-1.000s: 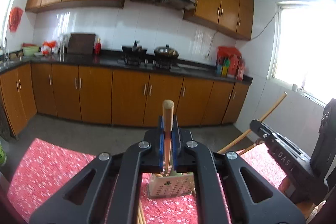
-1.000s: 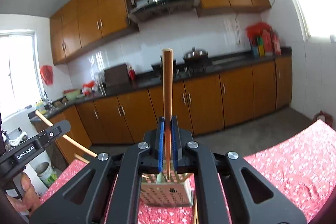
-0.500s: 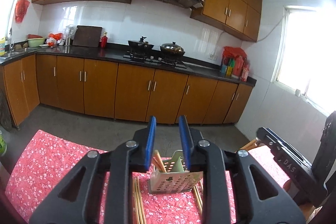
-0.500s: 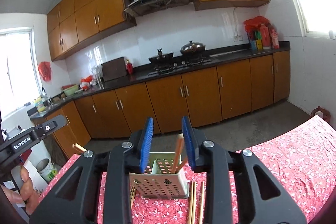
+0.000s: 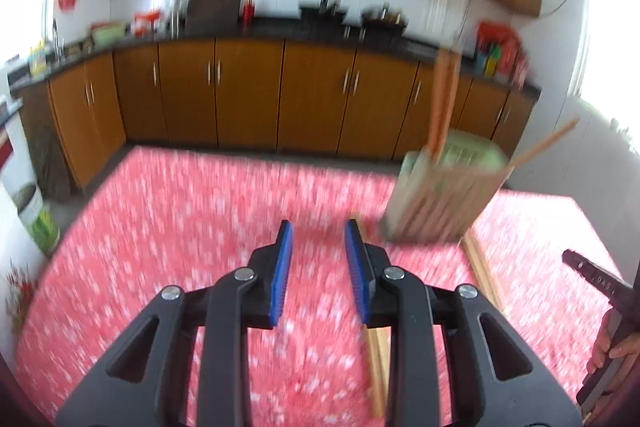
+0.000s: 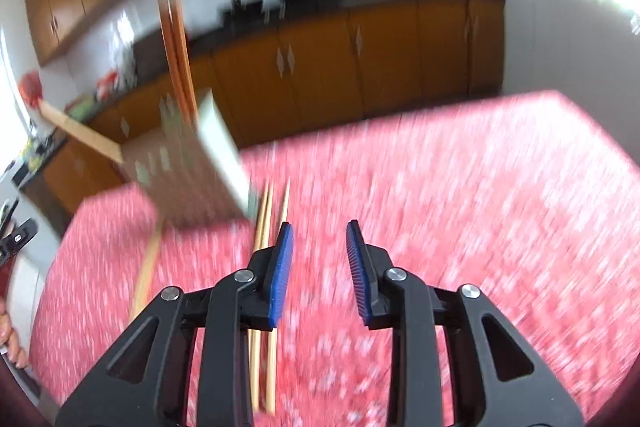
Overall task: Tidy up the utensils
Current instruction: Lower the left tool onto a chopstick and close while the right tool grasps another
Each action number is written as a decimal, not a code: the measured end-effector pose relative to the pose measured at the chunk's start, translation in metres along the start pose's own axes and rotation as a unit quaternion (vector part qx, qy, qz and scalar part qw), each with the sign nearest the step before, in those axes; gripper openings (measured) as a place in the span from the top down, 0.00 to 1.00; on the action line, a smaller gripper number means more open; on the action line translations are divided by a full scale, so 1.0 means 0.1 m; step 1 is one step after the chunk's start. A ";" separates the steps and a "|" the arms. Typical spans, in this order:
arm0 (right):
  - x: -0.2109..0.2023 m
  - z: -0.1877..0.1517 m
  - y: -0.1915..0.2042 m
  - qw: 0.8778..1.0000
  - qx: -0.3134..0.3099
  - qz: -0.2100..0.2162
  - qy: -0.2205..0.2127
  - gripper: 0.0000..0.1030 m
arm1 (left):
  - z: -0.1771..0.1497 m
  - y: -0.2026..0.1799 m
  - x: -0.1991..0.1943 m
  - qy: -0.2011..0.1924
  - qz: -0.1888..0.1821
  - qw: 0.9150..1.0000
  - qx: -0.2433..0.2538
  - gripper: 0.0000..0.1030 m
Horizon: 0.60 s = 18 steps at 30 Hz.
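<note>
The left gripper (image 5: 316, 231) points down at the table with nothing between its blue pads (image 5: 280, 267); the jaws stand apart and are widening. A pale chopstick (image 5: 374, 355) lies on the cloth under its right finger, running toward the camera. Ahead and to the right of that gripper stands the utensil holder (image 5: 444, 199), a pale green perforated box, blurred, with two orange-brown sticks (image 5: 442, 107) rising upright from it and another stick (image 5: 544, 145) leaning out to the right. A further stick (image 5: 482, 267) lies on the cloth along the holder's right side.

The right gripper (image 6: 318, 233) also tips down over the table, jaws apart and narrowing, empty between the pads (image 6: 280, 267). Just beside its left finger a pair of chopsticks (image 6: 264, 307) lies side by side on the cloth, passing beneath that finger, and one more (image 6: 146, 271) lies further left. In this view the holder (image 6: 192, 171) sits up and to the left, with upright sticks (image 6: 176, 55) in it and one stick (image 6: 78, 129) slanting out leftward.

The red flowered tablecloth (image 5: 180, 227) covers the whole table. At the right edge of the left view a hand (image 5: 616, 351) grips the black body of the other tool. Behind the table runs a row of brown kitchen cabinets (image 5: 248, 91) under a dark counter
</note>
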State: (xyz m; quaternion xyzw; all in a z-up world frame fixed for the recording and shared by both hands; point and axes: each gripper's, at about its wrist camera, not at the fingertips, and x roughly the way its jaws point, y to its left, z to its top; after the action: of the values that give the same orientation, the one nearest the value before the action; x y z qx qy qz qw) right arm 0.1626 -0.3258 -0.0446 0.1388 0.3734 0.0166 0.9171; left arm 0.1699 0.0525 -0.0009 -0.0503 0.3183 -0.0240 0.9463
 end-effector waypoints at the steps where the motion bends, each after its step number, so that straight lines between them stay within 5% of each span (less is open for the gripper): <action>1: 0.08 -0.09 0.01 1.000 0.000 0.009 0.017 0.79 | -0.10 0.02 0.09 0.017 0.003 1.000 0.001 0.73; 10: 0.57 -0.48 0.36 0.994 -0.052 0.015 0.090 0.79 | -0.51 -0.05 0.39 0.082 -0.040 0.996 -0.007 0.73; 13: 0.60 -0.49 0.44 0.994 -0.072 -0.011 0.082 0.93 | -0.56 -0.14 0.43 0.094 -0.056 0.994 -0.003 0.75; 18: 0.59 -0.44 0.22 0.996 -0.032 -0.040 0.071 0.93 | -0.64 -0.33 0.59 0.123 -0.074 0.990 0.008 0.86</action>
State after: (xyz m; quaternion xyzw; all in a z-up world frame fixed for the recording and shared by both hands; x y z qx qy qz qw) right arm 0.1765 -0.2864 -0.1091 0.0931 0.4420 0.0020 0.8922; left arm 0.1777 0.0100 -0.0837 -0.0633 0.4271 -0.1024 0.8962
